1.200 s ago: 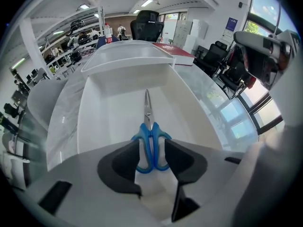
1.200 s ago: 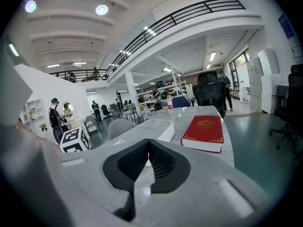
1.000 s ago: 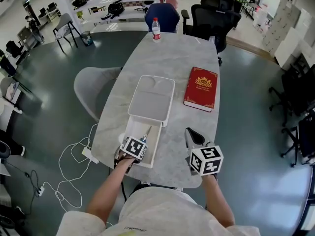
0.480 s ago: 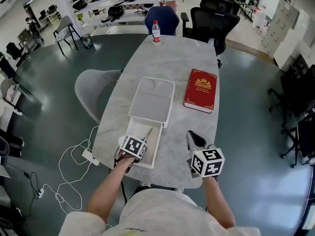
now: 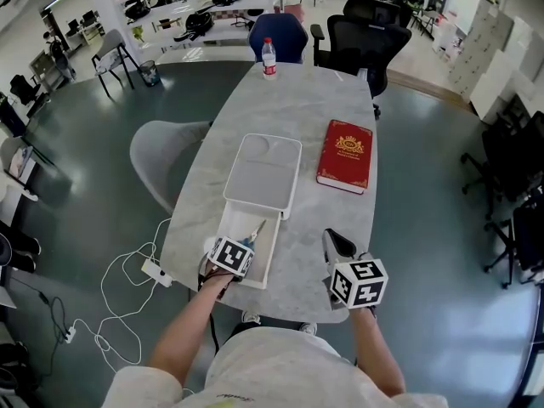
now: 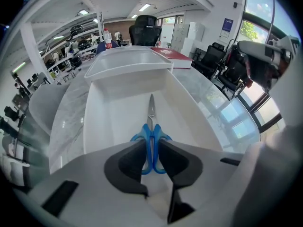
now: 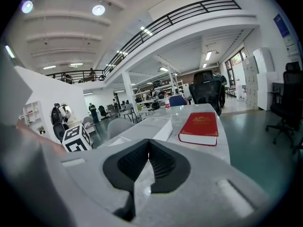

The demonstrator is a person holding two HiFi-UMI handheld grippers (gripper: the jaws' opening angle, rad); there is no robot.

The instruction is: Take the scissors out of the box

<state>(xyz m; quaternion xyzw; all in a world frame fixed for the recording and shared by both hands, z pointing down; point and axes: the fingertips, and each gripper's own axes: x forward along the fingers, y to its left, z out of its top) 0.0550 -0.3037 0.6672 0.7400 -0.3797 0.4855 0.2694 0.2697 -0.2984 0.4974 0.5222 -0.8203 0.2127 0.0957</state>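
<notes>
Blue-handled scissors [image 6: 151,126] lie shut on the floor of the pulled-out white drawer of the box [image 6: 102,122], blades pointing away from me. My left gripper [image 6: 151,148] points steeply down into the drawer. Its jaws are closing, with the handles between the dark pads [image 6: 130,162] and only a narrow gap left. In the head view the scissors [image 5: 254,232] show just beyond the left gripper [image 5: 240,248], inside the box [image 5: 265,263] at the table's near edge. My right gripper [image 5: 334,238] hovers to the right of the box. It is shut [image 7: 148,148] with nothing in it.
A red book [image 5: 346,154] lies right of the box's closed part [image 5: 262,170]. A water bottle [image 5: 269,56] stands at the table's far end. Office chairs [image 5: 364,28] stand behind it, and a grey chair [image 5: 166,155] is at the left. A white cable [image 5: 127,270] trails on the floor.
</notes>
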